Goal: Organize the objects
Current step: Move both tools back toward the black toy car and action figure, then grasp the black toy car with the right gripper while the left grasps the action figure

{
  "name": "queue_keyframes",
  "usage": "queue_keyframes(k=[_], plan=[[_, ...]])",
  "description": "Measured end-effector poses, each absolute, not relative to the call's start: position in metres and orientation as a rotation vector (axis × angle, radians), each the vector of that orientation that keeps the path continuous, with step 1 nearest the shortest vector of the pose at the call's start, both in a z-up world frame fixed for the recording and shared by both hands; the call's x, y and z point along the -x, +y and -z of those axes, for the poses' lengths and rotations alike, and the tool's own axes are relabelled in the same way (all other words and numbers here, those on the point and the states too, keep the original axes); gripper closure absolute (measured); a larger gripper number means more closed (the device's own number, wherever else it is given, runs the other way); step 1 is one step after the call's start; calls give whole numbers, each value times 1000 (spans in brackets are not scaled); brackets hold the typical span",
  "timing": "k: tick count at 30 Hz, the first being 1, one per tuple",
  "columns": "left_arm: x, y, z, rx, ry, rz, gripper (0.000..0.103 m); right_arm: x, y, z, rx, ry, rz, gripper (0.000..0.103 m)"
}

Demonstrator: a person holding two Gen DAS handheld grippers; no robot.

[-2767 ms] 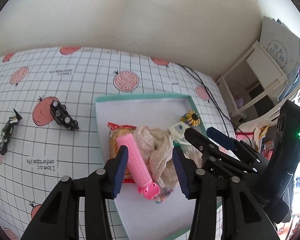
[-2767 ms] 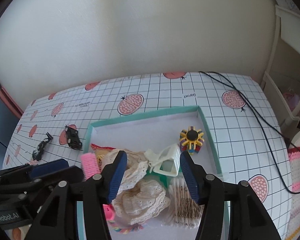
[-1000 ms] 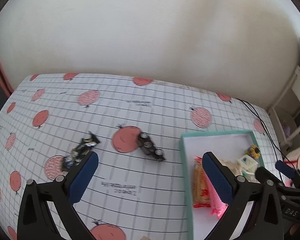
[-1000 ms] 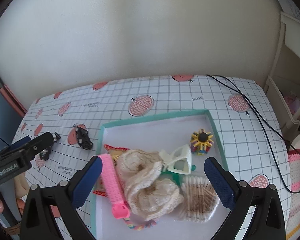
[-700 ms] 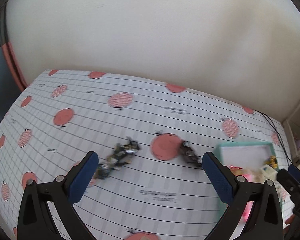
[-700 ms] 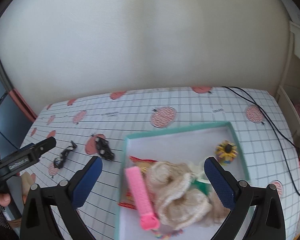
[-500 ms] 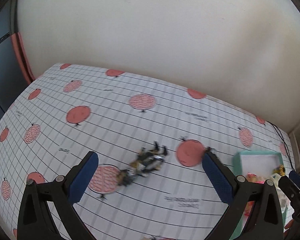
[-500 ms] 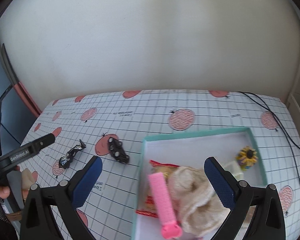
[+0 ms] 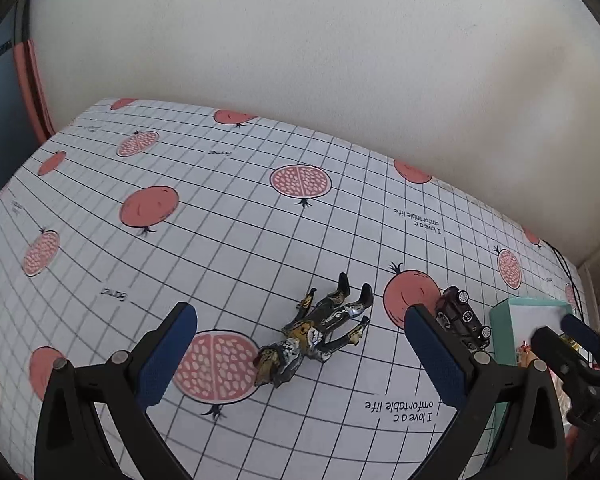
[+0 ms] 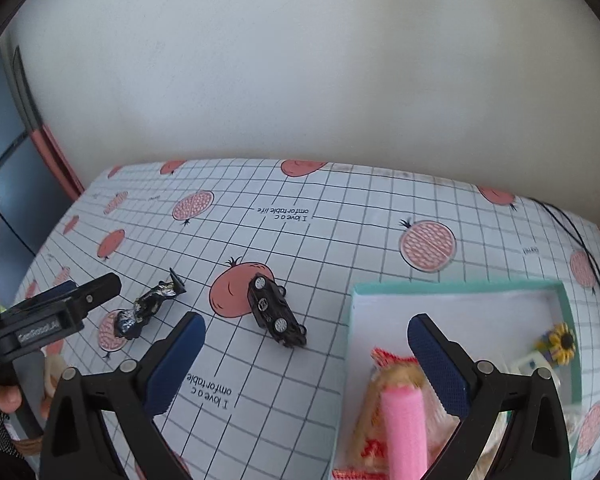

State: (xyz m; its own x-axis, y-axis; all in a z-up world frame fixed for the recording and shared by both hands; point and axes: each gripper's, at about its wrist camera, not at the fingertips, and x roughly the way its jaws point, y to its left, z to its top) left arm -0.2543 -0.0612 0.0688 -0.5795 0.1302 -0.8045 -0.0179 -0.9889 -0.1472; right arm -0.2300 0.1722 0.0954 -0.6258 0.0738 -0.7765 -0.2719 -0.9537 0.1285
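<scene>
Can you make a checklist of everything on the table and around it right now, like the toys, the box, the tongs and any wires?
Surface: table with a white grid cloth printed with pomegranates.
Job's things: dark action figure lying flat on the cloth; black toy car beside it, on its side with wheels showing; teal box holding a pink hair roller, a snack packet and a sunflower piece.
Clutter: nothing seen.
Tongs: left tongs open, empty, framing the figure; right tongs open, empty, between car and box.
Cables: black cable along the table's right edge.
Surroundings: plain pale wall behind the table.
</scene>
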Motion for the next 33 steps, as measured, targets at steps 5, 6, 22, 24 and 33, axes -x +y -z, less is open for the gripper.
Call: queue_keyframes(k=[5,6,22,24,33], plan=[[258,-59,-59,1400,-186,-2718,0,252,168,-85,1308,332,-2632,6],[258,-59,-57,1401,-190,-2722,0,256,167,-84,1318,331,-2630,7],[262,-48,-32,1456,-100,-2684,17,293,144,-49,1479,133,-2555,29],[261,-46,-29,1470,-84,-2679,18,294,146,-46,1490,132,-2541,32],[260,-40,-21,1501,-74,-2650,39,296,149,-38,1520,155,-2527,49]])
